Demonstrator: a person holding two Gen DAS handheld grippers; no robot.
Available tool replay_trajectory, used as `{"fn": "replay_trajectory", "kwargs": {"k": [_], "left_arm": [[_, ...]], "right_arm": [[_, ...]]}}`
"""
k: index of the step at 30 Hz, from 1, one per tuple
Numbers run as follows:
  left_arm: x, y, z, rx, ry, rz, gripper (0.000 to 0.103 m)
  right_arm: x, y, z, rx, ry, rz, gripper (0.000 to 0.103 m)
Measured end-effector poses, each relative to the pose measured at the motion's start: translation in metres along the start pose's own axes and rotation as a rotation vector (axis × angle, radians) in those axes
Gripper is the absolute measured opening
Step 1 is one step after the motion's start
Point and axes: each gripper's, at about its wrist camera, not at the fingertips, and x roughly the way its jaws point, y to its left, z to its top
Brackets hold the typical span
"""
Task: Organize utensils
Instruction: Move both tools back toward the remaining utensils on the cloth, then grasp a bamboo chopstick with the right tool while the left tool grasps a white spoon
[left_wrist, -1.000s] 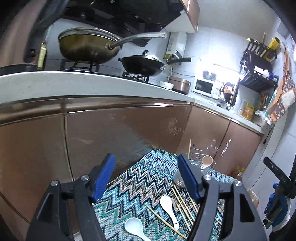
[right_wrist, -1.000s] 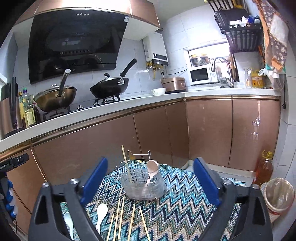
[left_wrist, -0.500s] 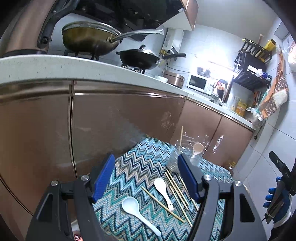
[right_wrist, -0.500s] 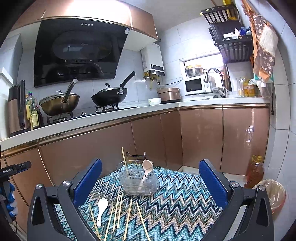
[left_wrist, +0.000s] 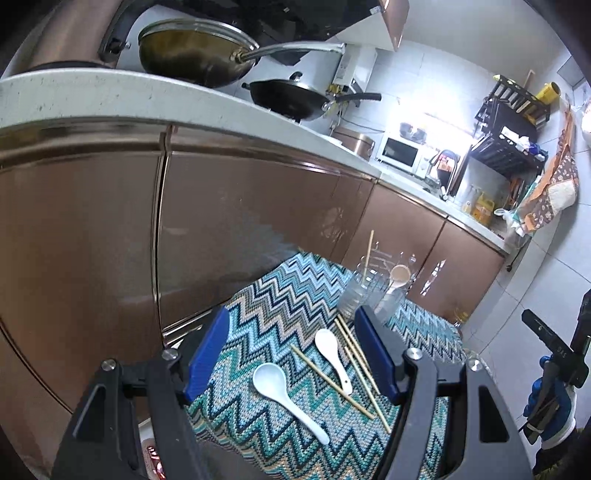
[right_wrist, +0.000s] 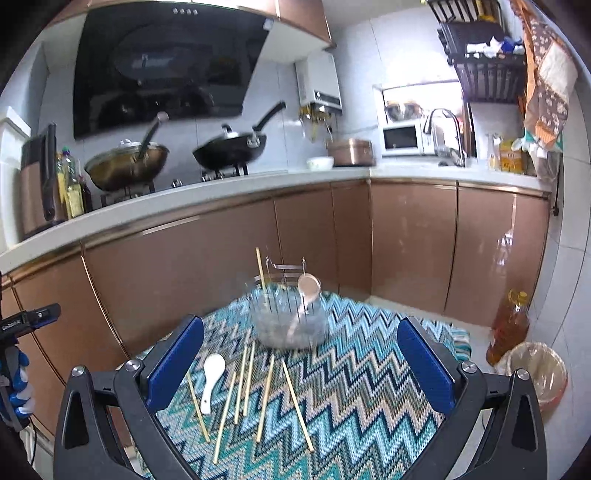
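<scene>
Left wrist view: left gripper (left_wrist: 291, 354) low centre of frame, blue pads wide apart, nothing between them but cloth below. Zigzag-patterned cloth (left_wrist: 280, 291) in teal, white and tan spread over a low surface, filling lower centre. Large white spoon (left_wrist: 286, 397) on cloth, bowl toward upper left, handle running to lower right. Smaller white spoon (left_wrist: 332, 356) just right of it, bowl up. Loose chopsticks (left_wrist: 356, 363) scattered beside and to the right of the smaller spoon, one crossing diagonally between the two spoons. Wire utensil basket (left_wrist: 373, 291) at far edge of cloth, right of centre, holding one upright chopstick (left_wrist: 368, 254) and a brownish spoon (left_wrist: 397, 278) leaning bowl-up. Copper-coloured cabinet doors (left_wrist: 229, 229) behind, pale countertop above.

Right wrist view: right gripper (right_wrist: 299, 363) along bottom of frame, blue pads spread very wide, empty, hanging over cloth. Basket (right_wrist: 291, 321) centre frame, slightly blurred, upright chopstick on its left side, brownish spoon on its right. Chopsticks (right_wrist: 251, 384) fanned on cloth below basket, roughly parallel, pointing toward basket. One white spoon (right_wrist: 212, 380) left of them, bowl up. Oil bottle (right_wrist: 508, 321) and lined bin (right_wrist: 537, 373) on floor at right edge. Gloved hand (right_wrist: 16, 384) with the other tool at left edge.
</scene>
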Motion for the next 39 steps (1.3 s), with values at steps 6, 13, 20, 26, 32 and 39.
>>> {"fn": "replay_trajectory", "kwargs": {"k": [6, 13, 20, 26, 32, 39], "left_arm": [[0.019, 0.014, -0.009, -0.033, 0.052, 0.022, 0.069], [0.052, 0.037, -0.03, -0.113, 0.167, 0.021, 0.069], [0.087, 0.055, -0.053, -0.222, 0.294, -0.021, 0.069], [0.117, 0.059, -0.067, -0.26, 0.374, -0.056, 0.067], [0.145, 0.061, -0.074, -0.269, 0.426, -0.06, 0.063], [0.172, 0.067, -0.083, -0.294, 0.485, -0.071, 0.054]], "right_arm": [[0.021, -0.008, -0.015, 0.006, 0.078, -0.024, 0.102], [0.054, -0.01, -0.031, -0.029, 0.2, -0.009, 0.089], [0.085, -0.01, -0.047, -0.033, 0.299, 0.024, 0.081], [0.109, -0.01, -0.056, -0.036, 0.369, 0.07, 0.073], [0.137, -0.009, -0.063, -0.045, 0.46, 0.134, 0.058], [0.191, 0.006, -0.064, -0.114, 0.611, 0.187, 0.04]]}}
